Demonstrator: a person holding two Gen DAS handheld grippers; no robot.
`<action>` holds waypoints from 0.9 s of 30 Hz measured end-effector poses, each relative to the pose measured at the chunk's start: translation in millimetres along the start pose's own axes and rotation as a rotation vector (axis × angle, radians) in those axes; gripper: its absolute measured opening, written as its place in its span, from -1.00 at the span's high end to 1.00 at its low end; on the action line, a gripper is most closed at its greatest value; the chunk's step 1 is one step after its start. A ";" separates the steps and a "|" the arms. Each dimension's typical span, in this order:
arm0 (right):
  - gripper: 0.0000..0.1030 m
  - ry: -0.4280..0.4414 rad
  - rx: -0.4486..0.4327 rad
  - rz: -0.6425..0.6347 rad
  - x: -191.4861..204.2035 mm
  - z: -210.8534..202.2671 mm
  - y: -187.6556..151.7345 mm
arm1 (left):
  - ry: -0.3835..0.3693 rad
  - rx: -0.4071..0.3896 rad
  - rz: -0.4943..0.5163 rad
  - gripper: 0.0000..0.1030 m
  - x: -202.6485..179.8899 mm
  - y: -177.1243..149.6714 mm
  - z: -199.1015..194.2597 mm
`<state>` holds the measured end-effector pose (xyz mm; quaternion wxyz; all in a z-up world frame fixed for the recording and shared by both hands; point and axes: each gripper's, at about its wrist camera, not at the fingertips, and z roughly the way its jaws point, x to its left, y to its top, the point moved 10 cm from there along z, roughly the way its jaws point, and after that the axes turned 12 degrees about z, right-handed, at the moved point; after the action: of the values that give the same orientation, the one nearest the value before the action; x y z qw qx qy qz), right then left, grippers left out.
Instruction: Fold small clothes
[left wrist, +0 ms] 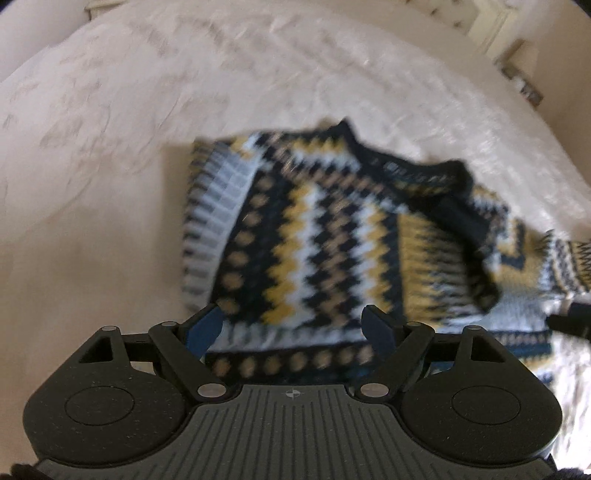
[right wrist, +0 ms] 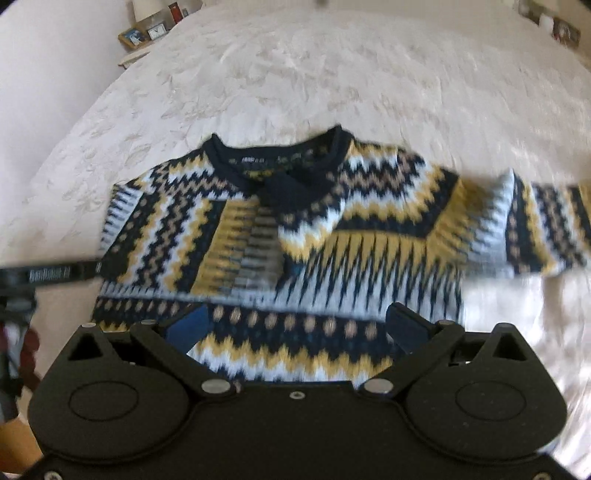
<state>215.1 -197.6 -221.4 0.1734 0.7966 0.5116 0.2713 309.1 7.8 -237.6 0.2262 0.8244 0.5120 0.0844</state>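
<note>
A: Containers and contents?

B: None can be made out. The one bearing surface is a bed with a pale embossed bedspread (right wrist: 280,74). The sweater (right wrist: 314,229) lies on it, collar away from both cameras.

A: Condition of the sweater?

B: Knitted, with navy, mustard, white and tan zigzag bands and a navy ribbed collar (right wrist: 277,162). One sleeve is folded across the chest, its dark cuff just below the collar. The other sleeve (right wrist: 546,229) lies stretched out sideways. Both views are motion-blurred.

A: Tongs?

B: Left gripper (left wrist: 293,328): fingers spread wide, nothing between them, above the hem. Right gripper (right wrist: 295,328): likewise released, above the lower body of the garment.

A: Differences between views?

B: Only the right wrist view shows the outstretched sleeve in full, a nightstand with a small clock (right wrist: 157,31) and the left gripper's finger at the left edge. The left wrist view shows the folded side straight on.
</note>
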 end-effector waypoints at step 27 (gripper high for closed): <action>-0.21 -0.297 0.072 0.075 -83.6 65.4 47.7 | 0.119 0.059 -0.203 -0.62 60.5 -24.9 40.1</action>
<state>261.8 -293.3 -268.1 0.2080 0.8522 0.4597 0.1382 331.8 58.9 -290.1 0.1786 0.7680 0.6077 0.0948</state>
